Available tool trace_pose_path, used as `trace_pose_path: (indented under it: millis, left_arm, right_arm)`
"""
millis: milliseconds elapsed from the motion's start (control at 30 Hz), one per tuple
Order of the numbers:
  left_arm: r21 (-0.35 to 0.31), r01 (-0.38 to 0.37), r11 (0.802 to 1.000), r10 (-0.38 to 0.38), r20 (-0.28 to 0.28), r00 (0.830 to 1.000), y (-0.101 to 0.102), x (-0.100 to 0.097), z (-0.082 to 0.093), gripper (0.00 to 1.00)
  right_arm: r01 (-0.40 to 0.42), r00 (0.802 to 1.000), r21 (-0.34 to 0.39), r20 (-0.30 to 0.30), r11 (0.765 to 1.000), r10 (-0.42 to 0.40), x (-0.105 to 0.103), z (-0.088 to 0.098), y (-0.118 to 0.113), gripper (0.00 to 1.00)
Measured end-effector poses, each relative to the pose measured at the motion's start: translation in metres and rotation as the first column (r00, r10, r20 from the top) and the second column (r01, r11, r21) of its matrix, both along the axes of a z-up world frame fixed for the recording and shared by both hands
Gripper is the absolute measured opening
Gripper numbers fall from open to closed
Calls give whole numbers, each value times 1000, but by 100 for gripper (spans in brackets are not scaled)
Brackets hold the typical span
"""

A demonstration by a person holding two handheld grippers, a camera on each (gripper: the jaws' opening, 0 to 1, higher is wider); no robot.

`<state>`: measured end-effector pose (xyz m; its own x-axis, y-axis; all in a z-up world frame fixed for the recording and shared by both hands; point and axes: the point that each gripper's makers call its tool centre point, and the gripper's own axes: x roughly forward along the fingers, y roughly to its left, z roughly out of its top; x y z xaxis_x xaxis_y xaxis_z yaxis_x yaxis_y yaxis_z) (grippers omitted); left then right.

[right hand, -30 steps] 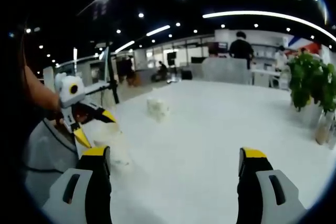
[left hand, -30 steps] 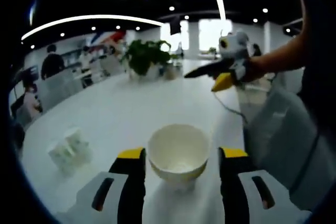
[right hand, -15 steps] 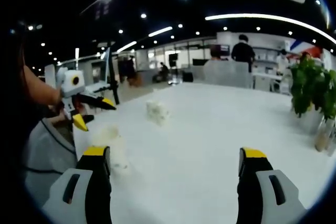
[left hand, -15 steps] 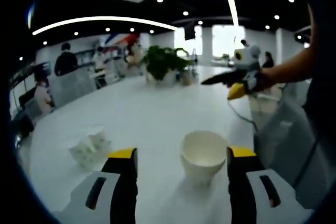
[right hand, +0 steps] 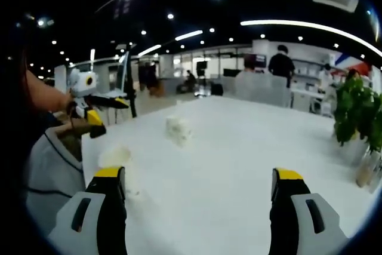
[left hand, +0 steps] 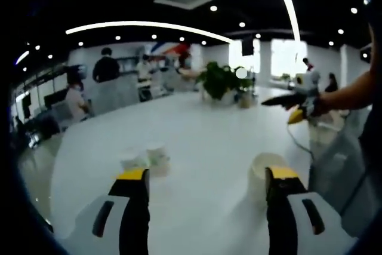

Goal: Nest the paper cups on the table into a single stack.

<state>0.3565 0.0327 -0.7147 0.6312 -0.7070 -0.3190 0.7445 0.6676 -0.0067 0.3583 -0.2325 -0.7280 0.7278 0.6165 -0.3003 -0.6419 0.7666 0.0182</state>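
Grippers both wide open, we hold nothing: left gripper (left hand: 206,198), right gripper (right hand: 200,198). Single paper cup (left hand: 265,170) upright near table (left hand: 197,129) edge, beside left gripper's right jaw. Cup cluster (left hand: 146,158) sits apart, mid-table.

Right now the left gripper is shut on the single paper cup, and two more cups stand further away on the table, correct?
Not quite: the left gripper is open and holds nothing; the single paper cup stands by its right jaw, as the left gripper view shows. The two more cups do stand further away.
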Motion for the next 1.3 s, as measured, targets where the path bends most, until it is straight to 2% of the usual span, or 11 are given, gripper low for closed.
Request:
trace_pose_path:
  millis: [267, 400, 733, 1100, 1300]
  left_arm:
    - [10, -53, 999, 53, -28, 998, 23, 1, -11, 89]
    - [15, -75, 997, 76, -53, 996, 28, 0, -17, 99]
    - [30, -85, 996, 87, -64, 994, 36, -3, -22, 99]
    - [41, -100, 994, 103, -89, 991, 44, -2, -40, 98]
    - [58, -120, 991, 124, -74, 990, 48, 4, -46, 99]
  right_arm:
    - [5, 1000, 0, -2, 1000, -5, 1, -1, -2, 100]
    - [6, 1000, 2, -5, 1000, -6, 1, -2, -1, 100]
    - [-5, 1000, -8, -9, 1000, 5, -2, -4, 1, 100]
    - [-15, 1000, -21, -7, 1000, 15, -5, -7, 2, 100]
    - [-17, 1000, -23, -12, 1000, 17, -7, -9, 2, 100]
